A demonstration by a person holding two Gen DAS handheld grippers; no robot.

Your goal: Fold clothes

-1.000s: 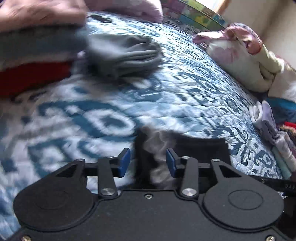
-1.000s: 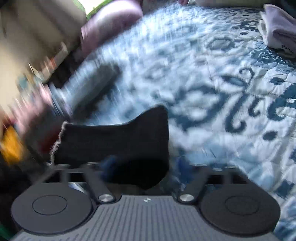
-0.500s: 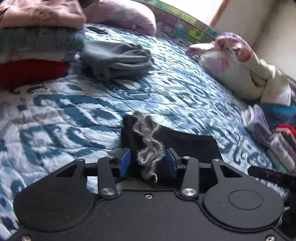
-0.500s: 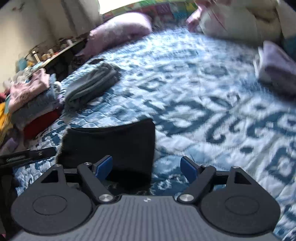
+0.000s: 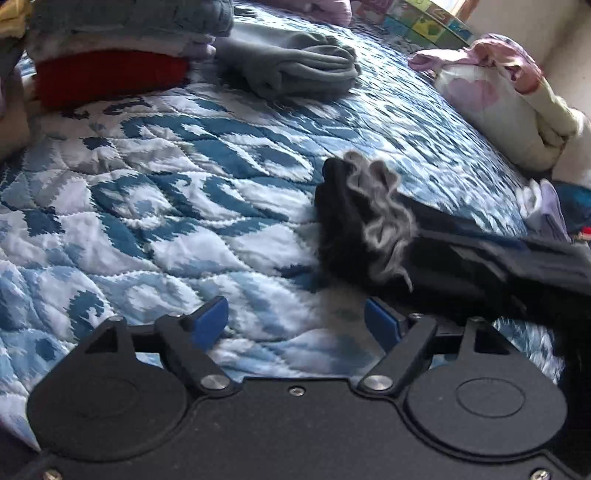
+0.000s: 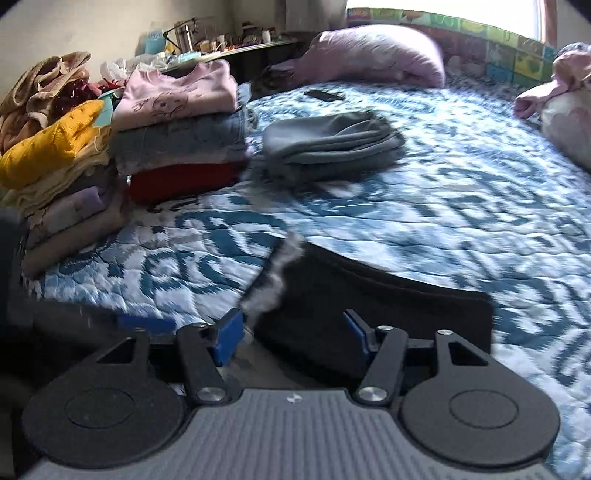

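Quilted bedspread [image 5: 177,206], left hand-held gripper [image 5: 295,321] just opened, empty, black garment [image 5: 424,243] beside it

Daylight came in from the bright window [image 6: 443,14] behind the bed, overexposed to white. The blue-and-white quilted bedspread [image 5: 155,206] lay evenly lit, with soft shadows. Motion blur smeared the dark folded garment [image 5: 480,258] and quilt pattern. Fisheye bending curved everything toward the edges.
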